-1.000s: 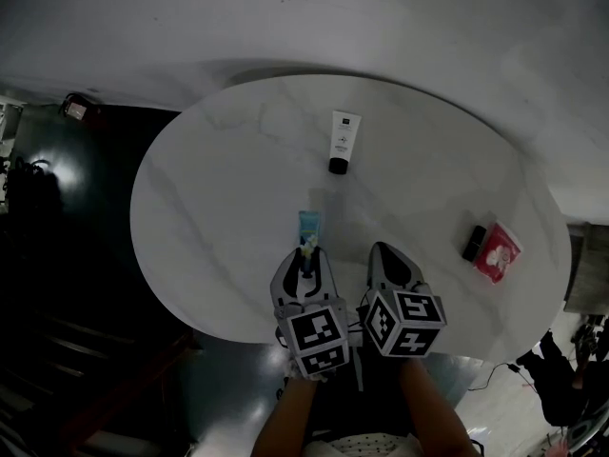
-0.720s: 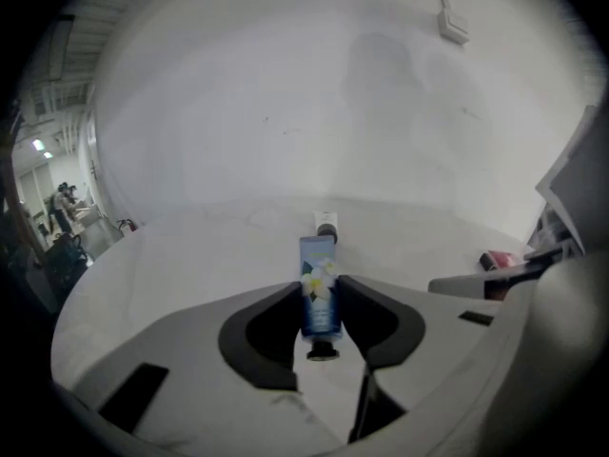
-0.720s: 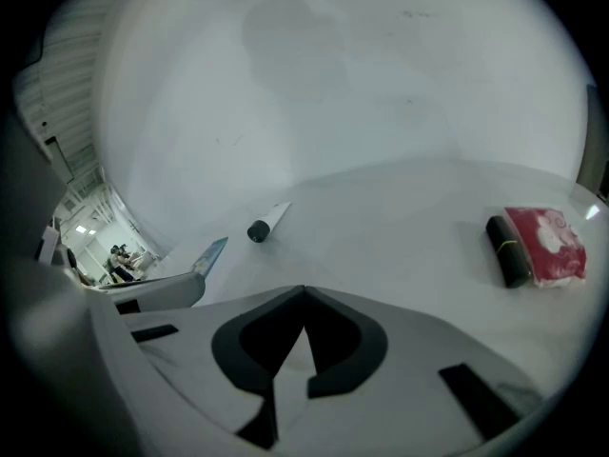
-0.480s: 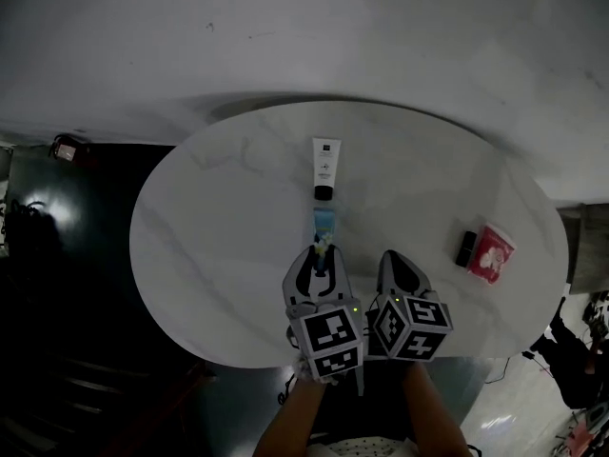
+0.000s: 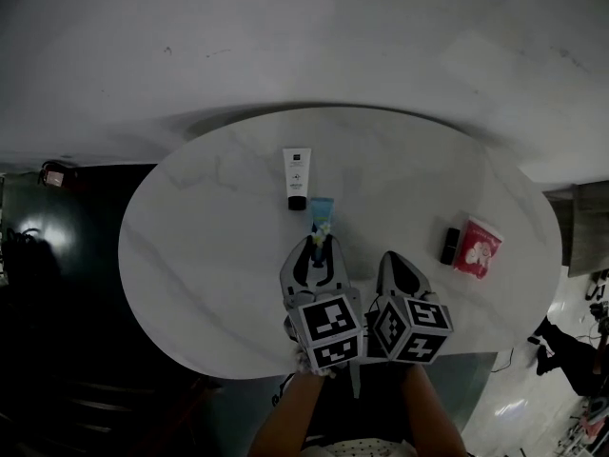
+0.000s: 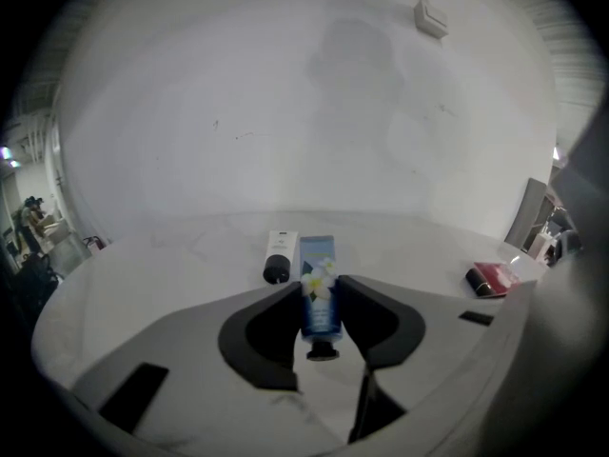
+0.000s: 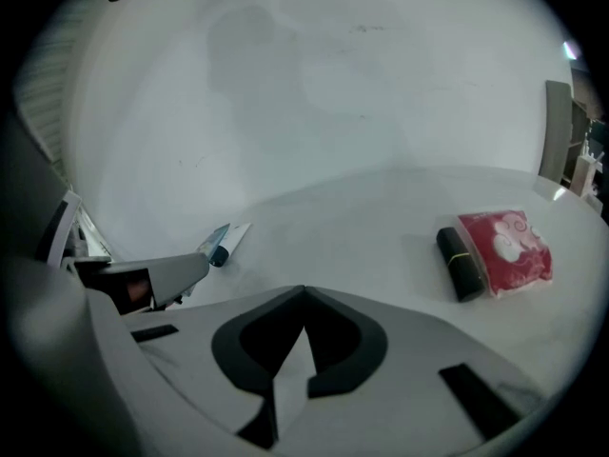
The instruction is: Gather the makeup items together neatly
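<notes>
My left gripper (image 5: 321, 248) (image 6: 320, 291) is shut on a blue tube with a white flower print (image 5: 322, 213) (image 6: 319, 288), its black cap toward me and its flat end pointing away. Just beyond and left of it a white tube with a black cap (image 5: 297, 177) (image 6: 280, 254) lies on the round white marble table (image 5: 209, 246). My right gripper (image 5: 398, 272) (image 7: 303, 305) is shut with nothing in it, beside the left one. Off to the right lie a black lipstick (image 5: 450, 245) (image 7: 458, 263) and a red packet (image 5: 477, 248) (image 7: 506, 248), side by side.
The table's near edge (image 5: 238, 365) runs just under my grippers, with dark floor (image 5: 67, 312) to the left. A pale wall (image 5: 304, 36) stands behind the table. Bare marble lies between the white tube and the red packet.
My left gripper has carried the blue tube away from me until its far end is beside the white tube's cap. The right gripper moved along with it, still shut.
</notes>
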Demonstrator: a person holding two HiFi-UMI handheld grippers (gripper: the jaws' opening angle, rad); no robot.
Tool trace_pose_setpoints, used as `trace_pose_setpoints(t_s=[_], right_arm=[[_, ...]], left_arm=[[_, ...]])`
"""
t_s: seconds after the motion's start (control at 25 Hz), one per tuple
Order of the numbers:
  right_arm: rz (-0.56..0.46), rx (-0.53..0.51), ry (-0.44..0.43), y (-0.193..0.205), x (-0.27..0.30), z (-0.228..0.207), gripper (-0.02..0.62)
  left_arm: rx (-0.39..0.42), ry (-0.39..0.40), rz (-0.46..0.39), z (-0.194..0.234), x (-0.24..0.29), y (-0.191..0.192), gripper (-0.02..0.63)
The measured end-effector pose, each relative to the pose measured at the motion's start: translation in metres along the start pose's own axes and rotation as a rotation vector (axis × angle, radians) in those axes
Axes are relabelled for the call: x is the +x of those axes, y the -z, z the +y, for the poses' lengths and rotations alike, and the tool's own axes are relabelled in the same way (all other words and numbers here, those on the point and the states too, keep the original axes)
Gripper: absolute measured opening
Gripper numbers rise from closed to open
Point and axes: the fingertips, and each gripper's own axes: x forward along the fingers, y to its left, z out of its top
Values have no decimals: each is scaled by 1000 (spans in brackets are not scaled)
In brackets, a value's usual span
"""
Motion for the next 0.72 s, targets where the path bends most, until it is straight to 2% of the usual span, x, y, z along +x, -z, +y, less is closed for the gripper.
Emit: trace_pose_setpoints(t_s=[0.36,0.72], right_arm=[[11,-19,-33,-14,2,-13,-6],[13,4,-44,-24,9,-27,-6]], left_arm=[[10,-25,3,-15,24,-17,167],[18,-39,20,-28,53,-28,167]])
